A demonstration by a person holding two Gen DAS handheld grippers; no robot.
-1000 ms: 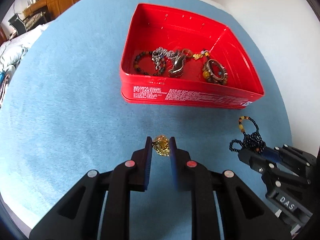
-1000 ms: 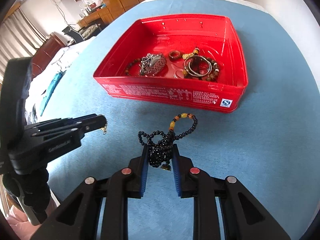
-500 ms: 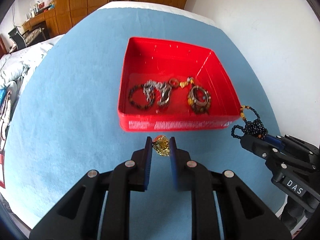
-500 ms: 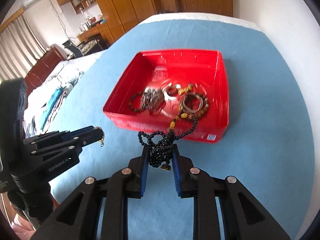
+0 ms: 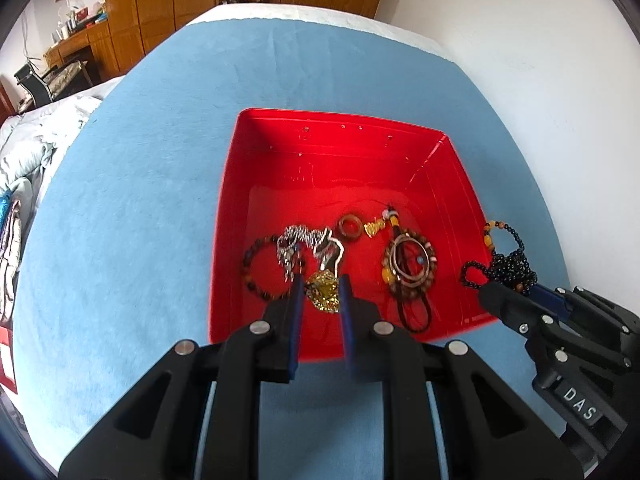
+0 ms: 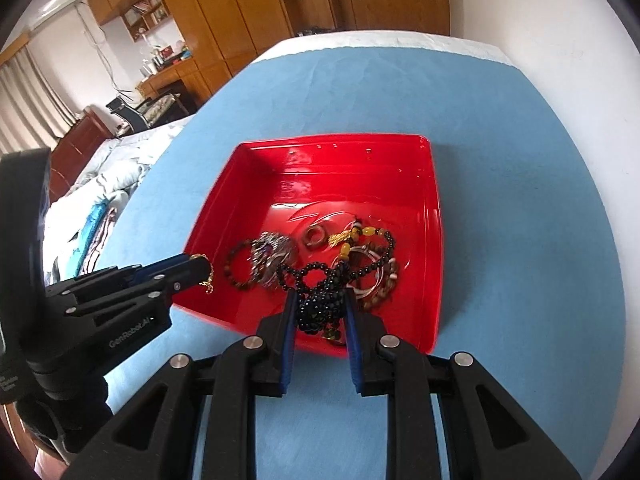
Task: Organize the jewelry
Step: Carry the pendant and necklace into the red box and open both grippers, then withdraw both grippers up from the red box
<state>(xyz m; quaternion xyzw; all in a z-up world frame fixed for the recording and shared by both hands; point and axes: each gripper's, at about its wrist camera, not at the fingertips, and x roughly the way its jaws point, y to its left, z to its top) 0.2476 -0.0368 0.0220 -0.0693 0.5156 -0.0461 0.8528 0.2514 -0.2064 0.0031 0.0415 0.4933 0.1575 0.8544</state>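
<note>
- Two tongs over red tin [image 5: 280,152], which sits on blue counter [image 5: 140,160].
- Left tongs [image 5: 320,292] pinch gold pendant [image 5: 323,291], tin's 6 o'clock edge.
- Right tongs [image 6: 320,312] clamp black bead necklace [image 6: 320,300], also near 6 o'clock.
- Other jewelry [image 5: 408,264] lies inside tin.

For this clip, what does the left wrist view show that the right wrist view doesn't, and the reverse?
Left wrist only: the gold filigree pendant face-on between the left gripper fingers, and the "DAS" label on the right gripper.
Right wrist only: the "GenRobot.AI" lettering on the left gripper and the black bead necklace bunched close up.
Both: the red metal tin with jewelry on the blue cloth.
</note>
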